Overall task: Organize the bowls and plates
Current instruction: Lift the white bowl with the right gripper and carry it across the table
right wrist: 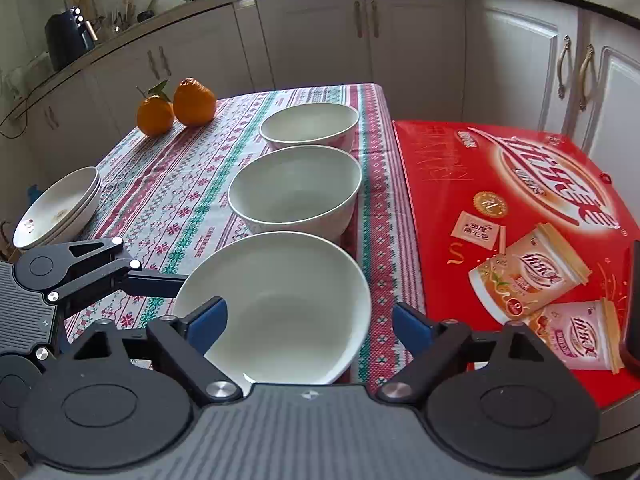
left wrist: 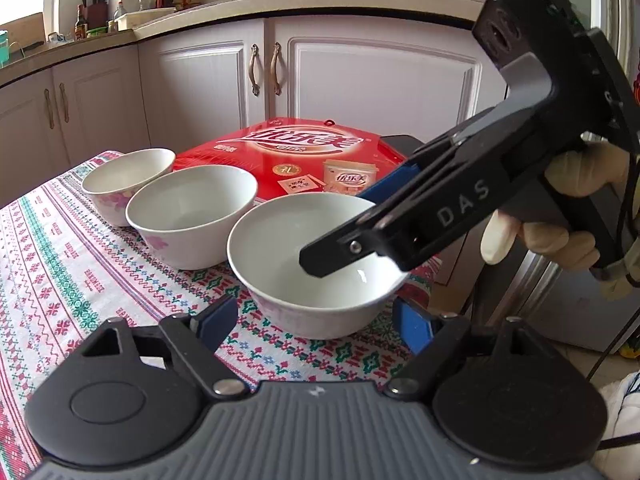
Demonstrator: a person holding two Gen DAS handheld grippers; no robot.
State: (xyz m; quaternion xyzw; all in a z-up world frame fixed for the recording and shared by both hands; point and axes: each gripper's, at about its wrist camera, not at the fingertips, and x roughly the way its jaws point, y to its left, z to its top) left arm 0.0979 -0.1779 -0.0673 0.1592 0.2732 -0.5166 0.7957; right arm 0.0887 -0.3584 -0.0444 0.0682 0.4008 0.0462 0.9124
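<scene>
Right claw [right wrist: 310, 322] tilted down, jaws straddling nearest bowl's [right wrist: 280, 304] rim unclamped, left claw [left wrist: 316, 320] apart, gloved hand [left wrist: 560, 216].

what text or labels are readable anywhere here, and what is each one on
"DAS": white letters on the side of the right gripper, seen from the left wrist view.
Large white Chinese brand characters on the red box: too stylised to read reliably.
Small print on the box's cup pictures and gold seal: too small to read.
Woven lettering in the tablecloth stripes: blurred, unreadable.
Bottle labels on the counter: too small.
</scene>
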